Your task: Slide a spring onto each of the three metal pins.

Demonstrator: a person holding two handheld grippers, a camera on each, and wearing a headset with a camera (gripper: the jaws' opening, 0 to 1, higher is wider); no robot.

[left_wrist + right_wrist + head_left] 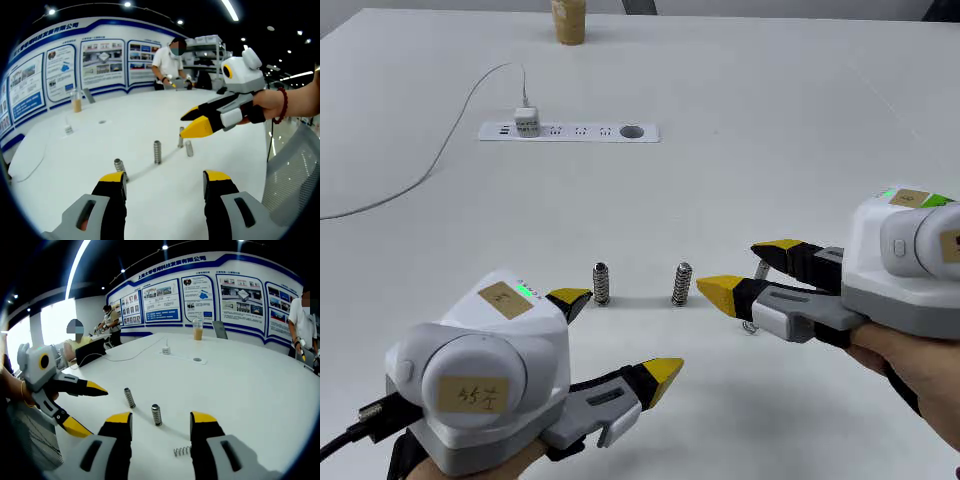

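Two metal pins stand on the white table (740, 150), each with a spring on it: one (602, 283) (119, 166) (129, 397) on the left, one (681, 284) (157, 151) (156, 414) to its right. A thin bare pin (760, 268) (181, 136) stands further right, behind my right gripper's fingers. A loose spring (750, 326) (182, 451) lies on the table beneath that gripper. My right gripper (745, 270) (161, 417) (192, 123) hovers open and holds nothing. My left gripper (618, 335) (165, 177) (90, 409) is open just before the left pin.
A white power strip (570, 131) with a plugged charger (527, 122) and its cable lies at the back. A cup (569, 20) stands at the far edge. People stand by the far wall (170, 62). A mesh chair (295, 170) is beside the table.
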